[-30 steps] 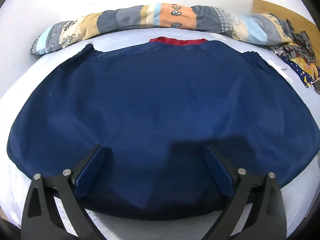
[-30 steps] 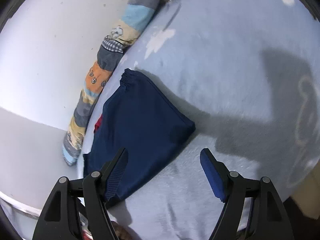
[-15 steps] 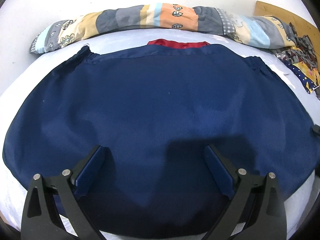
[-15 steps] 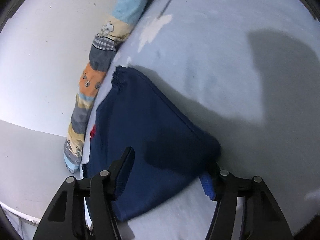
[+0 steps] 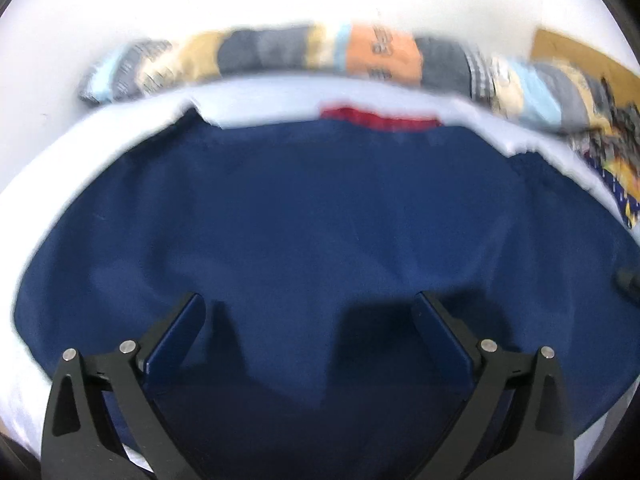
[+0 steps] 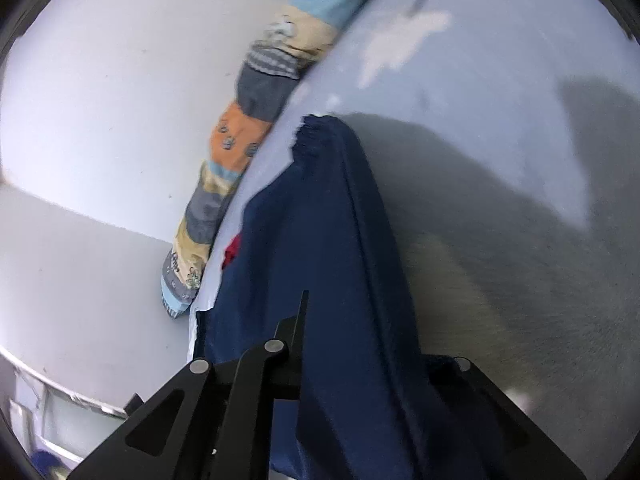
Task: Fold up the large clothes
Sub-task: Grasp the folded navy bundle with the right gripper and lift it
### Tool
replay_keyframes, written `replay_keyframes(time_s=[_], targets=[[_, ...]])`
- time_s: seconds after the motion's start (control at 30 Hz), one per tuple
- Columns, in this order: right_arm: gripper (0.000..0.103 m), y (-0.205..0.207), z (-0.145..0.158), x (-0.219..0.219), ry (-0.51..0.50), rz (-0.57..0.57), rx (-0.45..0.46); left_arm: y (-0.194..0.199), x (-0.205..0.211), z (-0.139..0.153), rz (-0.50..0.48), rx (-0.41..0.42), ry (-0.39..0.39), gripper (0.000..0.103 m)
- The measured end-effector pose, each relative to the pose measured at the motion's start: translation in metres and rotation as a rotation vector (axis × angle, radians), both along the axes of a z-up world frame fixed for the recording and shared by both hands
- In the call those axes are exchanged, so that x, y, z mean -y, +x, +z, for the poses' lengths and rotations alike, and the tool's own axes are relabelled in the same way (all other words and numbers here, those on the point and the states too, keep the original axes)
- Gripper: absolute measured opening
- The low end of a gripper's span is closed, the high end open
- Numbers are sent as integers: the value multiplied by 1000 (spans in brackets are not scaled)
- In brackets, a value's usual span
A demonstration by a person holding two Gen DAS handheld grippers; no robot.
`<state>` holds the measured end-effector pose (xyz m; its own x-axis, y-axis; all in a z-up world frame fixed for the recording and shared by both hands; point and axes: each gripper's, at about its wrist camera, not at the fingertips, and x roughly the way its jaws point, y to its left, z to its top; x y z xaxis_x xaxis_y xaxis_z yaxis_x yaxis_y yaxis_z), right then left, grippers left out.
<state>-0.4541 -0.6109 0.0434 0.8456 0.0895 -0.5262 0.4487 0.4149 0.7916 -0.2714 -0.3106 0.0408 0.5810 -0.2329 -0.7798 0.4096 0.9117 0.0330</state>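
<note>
A large navy blue garment (image 5: pixel 320 216) with a red collar lining (image 5: pixel 380 118) lies spread on a pale blue bed sheet (image 5: pixel 248 100). My left gripper (image 5: pixel 308 332) is open, its two fingers hovering over the garment's near hem. In the right wrist view my right gripper (image 6: pixel 360 360) is shut on the garment's (image 6: pixel 328 216) right edge, and the cloth rises in a ridge from the sheet (image 6: pixel 500 120) and drapes over the fingers. The gathered cuff (image 6: pixel 316 132) lies at the far end.
A long patchwork bolster (image 5: pixel 320 52) lies along the white wall behind the garment; it also shows in the right wrist view (image 6: pixel 240 148). Patterned clothes (image 5: pixel 612 152) are heaped at the far right by a brown board (image 5: pixel 572 52).
My right gripper has moved in over the garment's right edge and shut on it, lifting the cloth. My left gripper has shifted slightly forward over the hem, still open.
</note>
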Motion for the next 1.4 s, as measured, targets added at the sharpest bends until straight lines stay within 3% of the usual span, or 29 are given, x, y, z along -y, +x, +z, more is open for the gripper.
replay_keyframes(time_s=[0.07, 0.23, 0.37, 0.43, 0.67, 0.8, 0.9, 0.97, 1.17, 1.23, 1.3, 1.4], targets=[[14, 2, 4, -2, -1, 10, 26, 0, 4, -3, -19, 13, 26, 103], [14, 5, 13, -5, -16, 22, 43, 2, -11, 4, 16, 29, -67, 103], [14, 3, 14, -9, -19, 31, 43, 2, 7, -5, -9, 19, 35, 103], [14, 5, 18, -10, -22, 31, 41, 3, 5, -3, -9, 10, 32, 103], [13, 15, 47, -26, -93, 37, 1, 0, -42, 18, -36, -23, -52, 103], [13, 32, 76, -45, -141, 42, -30, 19, -69, 27, -47, -43, -43, 103], [13, 55, 98, -72, -208, 63, -65, 39, -94, 39, -26, -31, -42, 103], [13, 75, 114, -95, -252, 90, -85, 51, -118, 59, -1, 2, -97, 103], [14, 158, 137, -193, -376, 225, -145, 92, -215, 109, 121, 142, -170, 103], [13, 190, 132, -236, -434, 276, -168, 101, -253, 108, 198, 162, -181, 103], [13, 226, 118, -286, -525, 326, -217, 112, -284, 101, 270, 124, -195, 103], [13, 269, 72, -343, -554, 400, -275, 126, -311, 88, 326, 65, -183, 103]])
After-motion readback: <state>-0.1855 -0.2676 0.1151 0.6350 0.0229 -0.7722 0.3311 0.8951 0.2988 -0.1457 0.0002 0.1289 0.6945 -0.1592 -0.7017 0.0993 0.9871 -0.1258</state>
